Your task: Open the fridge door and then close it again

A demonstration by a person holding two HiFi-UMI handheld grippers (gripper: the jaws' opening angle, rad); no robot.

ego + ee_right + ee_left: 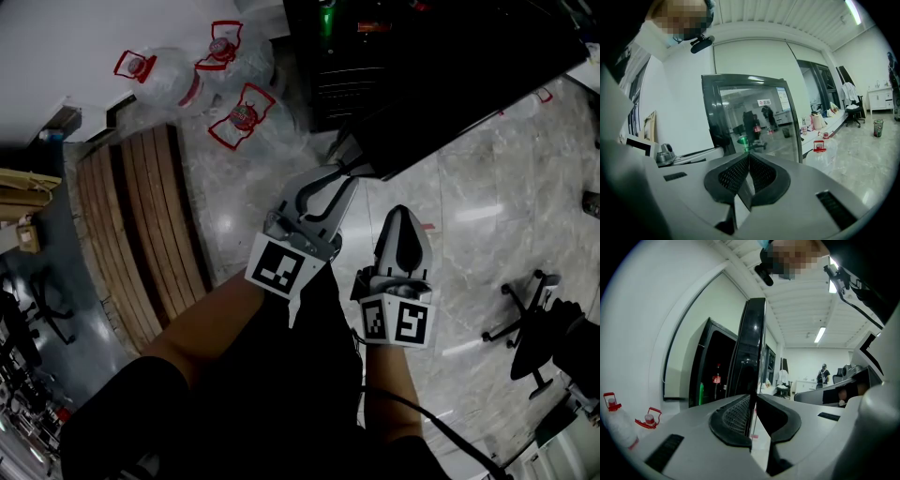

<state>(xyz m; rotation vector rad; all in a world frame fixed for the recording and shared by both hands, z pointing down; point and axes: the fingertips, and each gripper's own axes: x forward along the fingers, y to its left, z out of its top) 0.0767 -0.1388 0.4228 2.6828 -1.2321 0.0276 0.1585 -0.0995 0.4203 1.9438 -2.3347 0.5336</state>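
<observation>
Fridge door [469,103]: where does it stand? — Student

Open, swung out from the fridge [323,56] at the far side, its free edge toward the near left. Bottles [239,117] stand on the floor [487,216] just left of the fridge, with a bench [141,234] farther left and nearer. — Tutor

What holds it? — Student

The left gripper [339,178], jaws clamped on the free edge. In the left gripper view the door [753,348] rises edge-on from between the pads [733,418], with the dark fridge interior [712,371] to its left. The right gripper [403,217] hangs just beside it on the right, jaws together on nothing, facing the door's glass [750,112]. — Tutor

How is the swing best done? — Student

With the door this wide, the closing swing is probably at hand. The left hand should follow the door's arc rather than push straight. The wrist should turn with the panel so the pads do not twist off the thin edge. Slow down near the fridge and let go before the jaws are caught in the gap. The right gripper belongs clear of the door's path. — Tutor
</observation>
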